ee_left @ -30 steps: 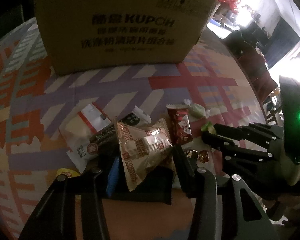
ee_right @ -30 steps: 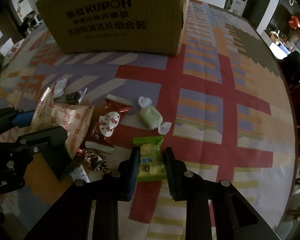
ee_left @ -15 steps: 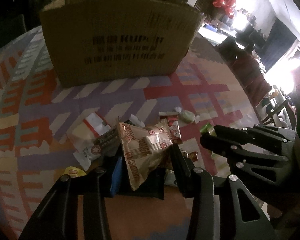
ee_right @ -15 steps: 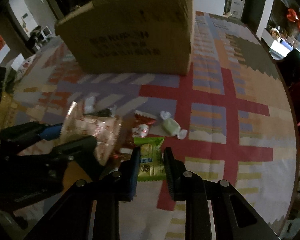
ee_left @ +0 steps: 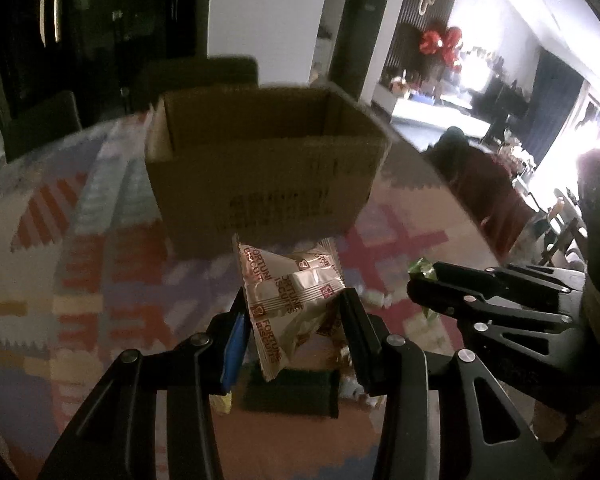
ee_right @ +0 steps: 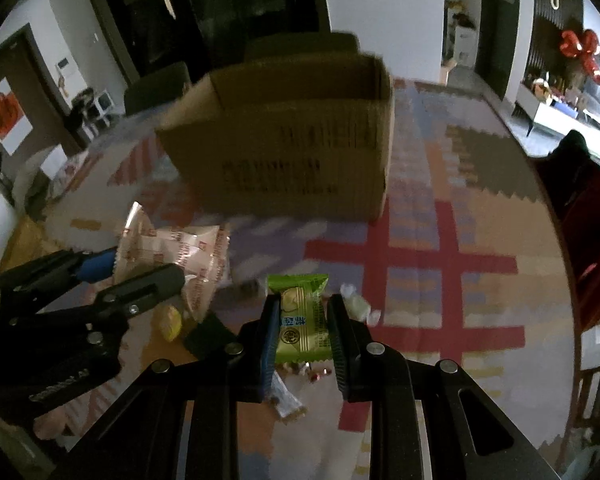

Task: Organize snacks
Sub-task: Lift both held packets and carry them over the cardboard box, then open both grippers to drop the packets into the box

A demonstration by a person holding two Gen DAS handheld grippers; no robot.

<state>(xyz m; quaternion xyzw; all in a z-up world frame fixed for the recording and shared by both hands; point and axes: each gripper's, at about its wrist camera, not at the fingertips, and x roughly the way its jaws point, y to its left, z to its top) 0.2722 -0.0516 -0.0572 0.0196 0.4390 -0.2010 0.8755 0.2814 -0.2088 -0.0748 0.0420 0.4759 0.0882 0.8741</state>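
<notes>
Left wrist view: we logged the left gripper, jaws pinching a fortune biscuits packet mid-body above the tabletop; light, crinkly, slippery, contents brittle. Right gripper, jaws nipping a green snack packet edgewise; soft. Cardboard box ahead.

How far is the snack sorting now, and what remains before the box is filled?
Done: nothing shows inside the cardboard box yet, though its floor is hidden. In hand: the left gripper holds a Fortune Biscuits packet, the right gripper a green snack packet, both lifted off the table. Left: a white-wrapped candy, a yellow sweet and other small wrappers on the patterned tablecloth.
</notes>
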